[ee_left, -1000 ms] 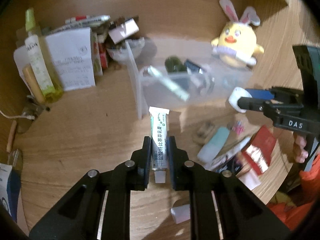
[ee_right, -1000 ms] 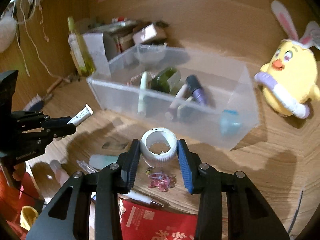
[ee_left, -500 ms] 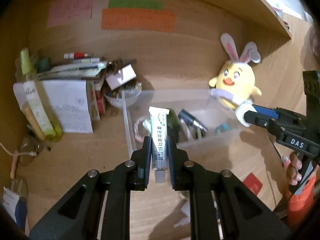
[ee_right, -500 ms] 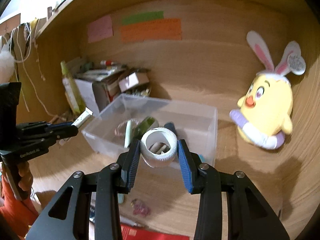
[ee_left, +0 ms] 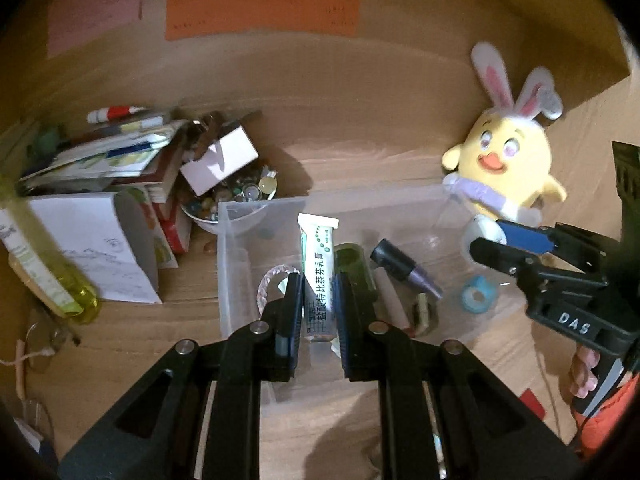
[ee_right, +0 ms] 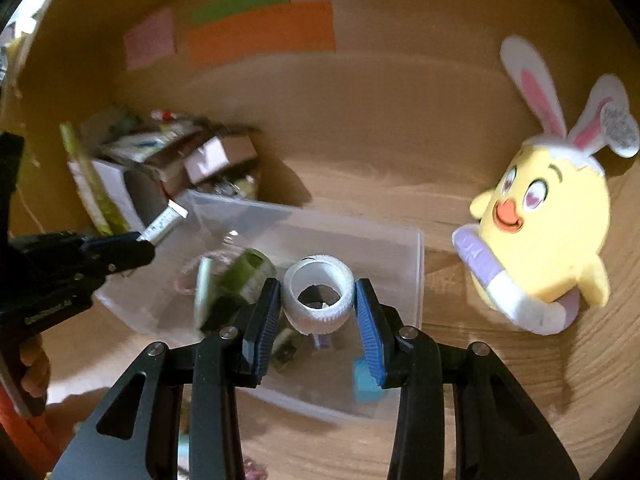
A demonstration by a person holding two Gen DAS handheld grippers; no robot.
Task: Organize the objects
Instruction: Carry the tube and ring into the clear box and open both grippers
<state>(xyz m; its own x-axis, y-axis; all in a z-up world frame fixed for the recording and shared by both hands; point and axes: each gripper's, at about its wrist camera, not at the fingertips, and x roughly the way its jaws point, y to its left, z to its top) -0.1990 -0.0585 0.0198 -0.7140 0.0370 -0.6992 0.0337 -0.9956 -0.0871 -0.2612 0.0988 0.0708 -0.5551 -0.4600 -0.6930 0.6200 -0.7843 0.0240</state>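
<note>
White tube [ee_left: 318, 264] with green print, white ribbed roll [ee_right: 318, 300], clear bin [ee_left: 240, 216], yellow plush chick [ee_right: 552, 236] with pink-lined white ears, orange, green, pink notes [ee_right: 260, 32].

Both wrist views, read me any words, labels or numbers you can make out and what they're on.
"DAS": right gripper body.
Chinese print on the tube in the left gripper: too blurred to read surely.
White lettering on the left gripper's body, right view: too blurred.
Wall notes: unreadable.

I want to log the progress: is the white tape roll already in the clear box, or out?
Out. The white tape roll is clamped in the right claw, above the clear box.
</note>
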